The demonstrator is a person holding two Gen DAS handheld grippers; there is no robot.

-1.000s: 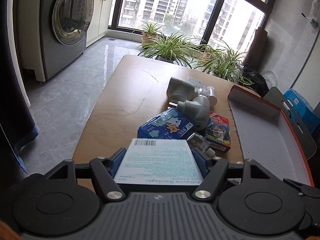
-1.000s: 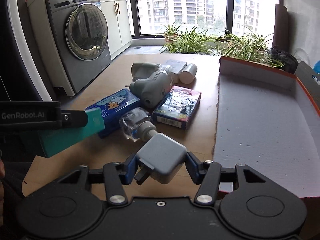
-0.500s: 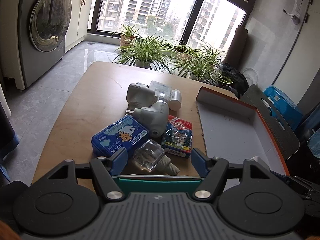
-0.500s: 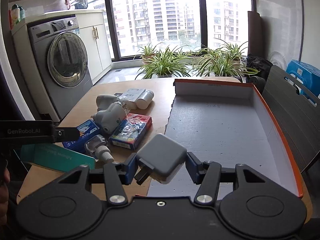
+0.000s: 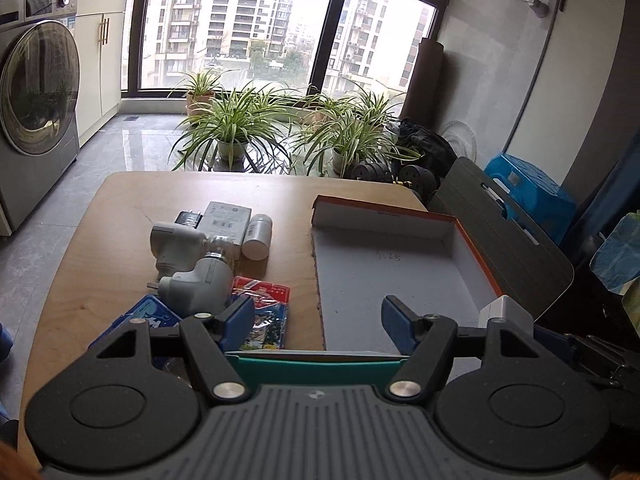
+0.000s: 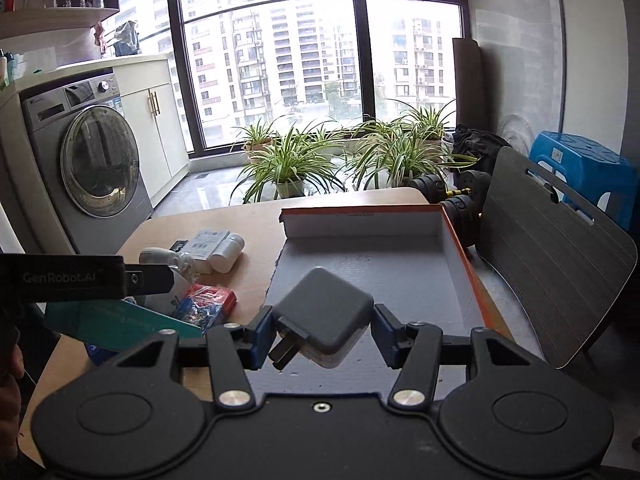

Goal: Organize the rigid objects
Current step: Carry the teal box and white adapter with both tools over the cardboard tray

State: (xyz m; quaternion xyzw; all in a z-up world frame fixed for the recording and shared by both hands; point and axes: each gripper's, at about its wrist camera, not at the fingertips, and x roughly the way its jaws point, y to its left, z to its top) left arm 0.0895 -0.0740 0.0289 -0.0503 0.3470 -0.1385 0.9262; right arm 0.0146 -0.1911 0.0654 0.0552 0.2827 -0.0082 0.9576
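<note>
Grey plastic, smooth and hard, makes up the square plug-in charger (image 6: 325, 318) that is clamped between the pads of the right gripper (image 6: 322, 330), jaws part-way closed on its two flat sides, its metal prongs pointing toward seven o'clock. It is carried above the near end of the shallow orange-rimmed cardboard tray (image 6: 460, 256), whose grey floor is bare. The charger is judged light, stiff and somewhat slippery; the flat faces are the proper hold, not the prongs. A flat teal cardboard box of bandages (image 5: 316, 362) is held edge-on in the left gripper (image 5: 318, 320), jaws about half open around its width; in the right wrist view it is seen at nine o'clock. Thin card is likely to dent if squeezed hard. On the round wooden table (image 5: 120, 216), at ten o'clock of the tray, other small items are still heaped.
</note>
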